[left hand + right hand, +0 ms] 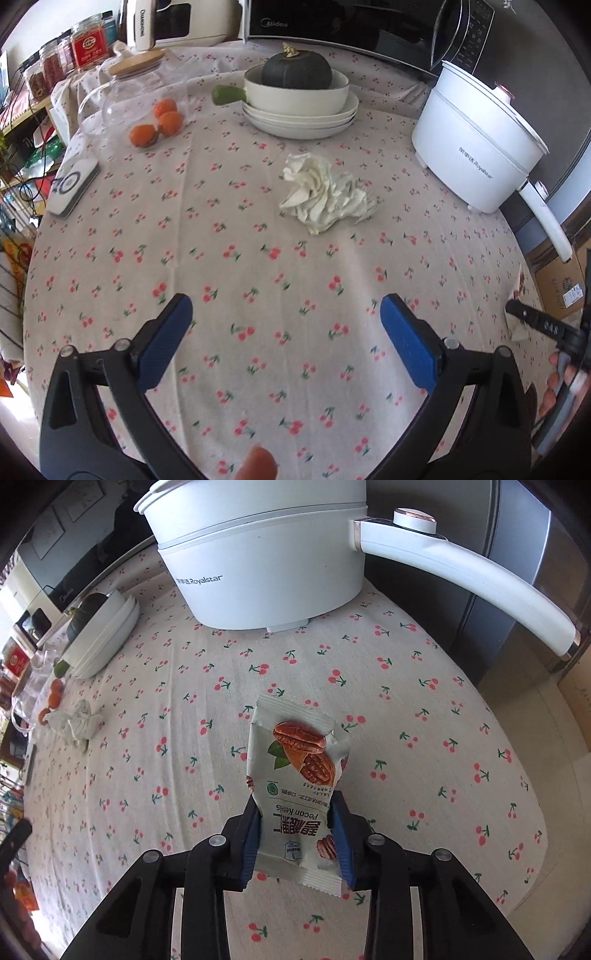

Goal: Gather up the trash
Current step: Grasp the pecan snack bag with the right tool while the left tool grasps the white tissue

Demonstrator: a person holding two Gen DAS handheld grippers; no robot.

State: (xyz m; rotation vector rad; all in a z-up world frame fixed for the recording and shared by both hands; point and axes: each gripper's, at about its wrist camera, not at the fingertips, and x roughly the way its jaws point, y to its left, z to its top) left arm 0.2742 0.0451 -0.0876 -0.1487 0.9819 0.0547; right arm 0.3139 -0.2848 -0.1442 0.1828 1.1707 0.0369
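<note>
A crumpled white tissue (325, 194) lies on the cherry-print tablecloth (258, 280), well ahead of my left gripper (286, 308), which stands open and wide with nothing between its blue pads. In the right wrist view my right gripper (297, 805) is shut on a white pecan snack wrapper (295, 771), its blue pads pressing the wrapper's two sides. The wrapper sticks up and forward above the cloth. The same tissue (75, 725) shows far to the left there. At the right edge of the left wrist view part of the other gripper and a hand are visible.
A white electric pot (258, 557) with a long handle (480, 587) stands just beyond the wrapper. Stacked white dishes holding a dark squash (297, 70), a glass jar (136, 96), oranges (170, 122), a white remote-like device (74, 184) and a microwave (351, 22) line the far side.
</note>
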